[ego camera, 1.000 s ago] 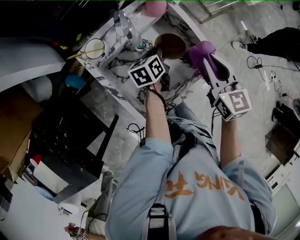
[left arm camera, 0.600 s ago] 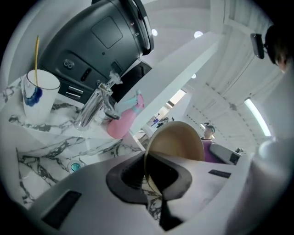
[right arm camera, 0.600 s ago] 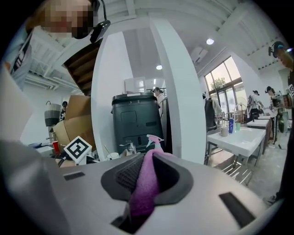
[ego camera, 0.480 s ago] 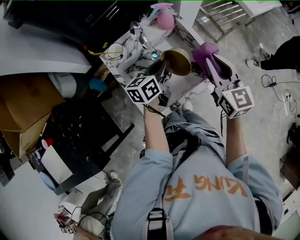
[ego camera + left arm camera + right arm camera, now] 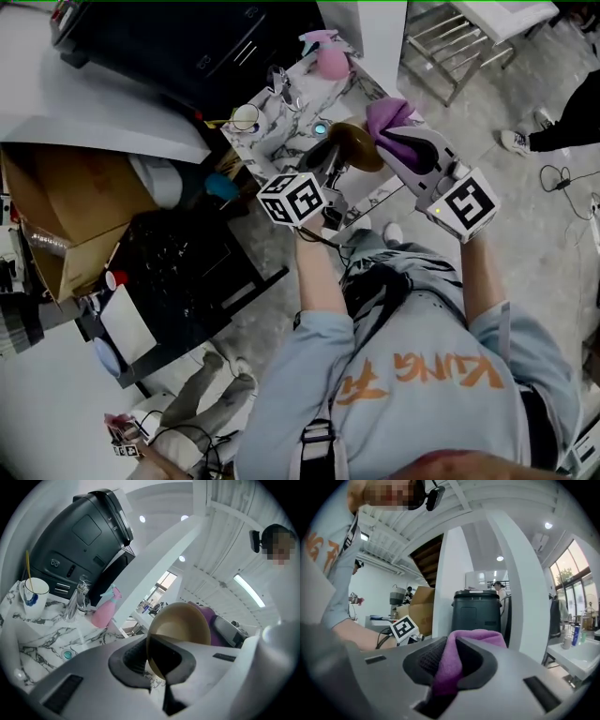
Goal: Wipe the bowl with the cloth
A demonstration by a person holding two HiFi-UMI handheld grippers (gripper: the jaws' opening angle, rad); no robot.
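Only the head view shows both tools together, held above the marble bench (image 5: pixel 272 131), with the bowl just beside the cloth. The left gripper view shows the left tool (image 5: pixel 157 663) clamped tight on the brown bowl (image 5: pixel 183 623) at its rim. The right gripper view shows the right tool (image 5: pixel 449 670) squeezed shut on the purple cloth (image 5: pixel 452 660).

The hand-held gripper (image 5: pixel 157 666) clamps a tan bowl (image 5: pixel 183 625).
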